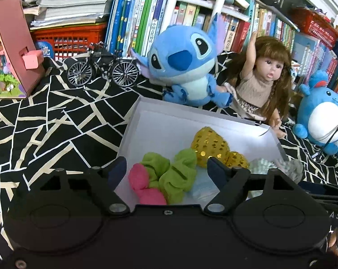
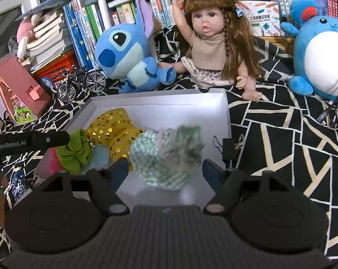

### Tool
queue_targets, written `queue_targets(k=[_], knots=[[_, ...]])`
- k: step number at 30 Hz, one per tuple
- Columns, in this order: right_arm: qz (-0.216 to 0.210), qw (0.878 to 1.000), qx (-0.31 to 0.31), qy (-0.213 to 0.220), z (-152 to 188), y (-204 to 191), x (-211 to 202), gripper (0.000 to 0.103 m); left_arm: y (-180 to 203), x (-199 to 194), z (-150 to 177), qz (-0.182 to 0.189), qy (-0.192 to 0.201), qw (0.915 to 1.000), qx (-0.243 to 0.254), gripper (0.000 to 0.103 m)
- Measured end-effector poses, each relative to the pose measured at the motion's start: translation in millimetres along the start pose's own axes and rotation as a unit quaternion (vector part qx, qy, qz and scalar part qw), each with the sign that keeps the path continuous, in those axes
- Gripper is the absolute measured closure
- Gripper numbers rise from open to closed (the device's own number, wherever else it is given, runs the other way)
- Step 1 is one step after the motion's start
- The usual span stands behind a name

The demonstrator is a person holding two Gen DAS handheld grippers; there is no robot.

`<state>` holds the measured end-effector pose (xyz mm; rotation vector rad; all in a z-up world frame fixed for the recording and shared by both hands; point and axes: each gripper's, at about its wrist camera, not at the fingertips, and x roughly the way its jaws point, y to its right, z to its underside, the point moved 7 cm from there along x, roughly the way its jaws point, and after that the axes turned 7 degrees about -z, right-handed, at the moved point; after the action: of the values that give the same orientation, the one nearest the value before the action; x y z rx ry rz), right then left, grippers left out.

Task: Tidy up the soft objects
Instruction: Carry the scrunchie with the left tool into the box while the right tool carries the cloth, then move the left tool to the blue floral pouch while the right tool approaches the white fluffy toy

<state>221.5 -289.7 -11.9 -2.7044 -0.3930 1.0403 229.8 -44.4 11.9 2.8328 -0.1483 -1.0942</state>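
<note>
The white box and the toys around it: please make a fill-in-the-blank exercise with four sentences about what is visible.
1. The gold sequined scrunchie lies inside the white ____.
2. Behind the box, between the Stitch plush and the round blue plush, sits a ____.
3. The jaws of the right hand-held gripper are ____.
4. The small bicycle stands on the black patterned ____.

Missing words: box; doll; open; cloth

crowded bookshelf [image 1: 146, 18], black patterned cloth [image 1: 45, 121]
</note>
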Motion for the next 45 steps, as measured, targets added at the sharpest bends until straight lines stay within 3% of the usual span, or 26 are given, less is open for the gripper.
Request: queue_targets(k=[13,25,45], knots=[[-0.006,0.999,-0.017,0.045,5.9,-10.0,-41.1,0.014,-8.8,-47.2,6.7,0.015,0.046,0.9988,0.003,0.018],[0.006,0.996,-0.054,0.078,31.5,-16.4,-71.3,0.005,-37.2,-76.5,30.1,-0.004,0.071,0.9975,0.007,0.015],[0.039,0.995,-0.046,0.078,76.7,1.2,-77.9,0.0,-67.0,-95.0,73.7,-0.017,0.108,0.9936,0.03,0.009]])
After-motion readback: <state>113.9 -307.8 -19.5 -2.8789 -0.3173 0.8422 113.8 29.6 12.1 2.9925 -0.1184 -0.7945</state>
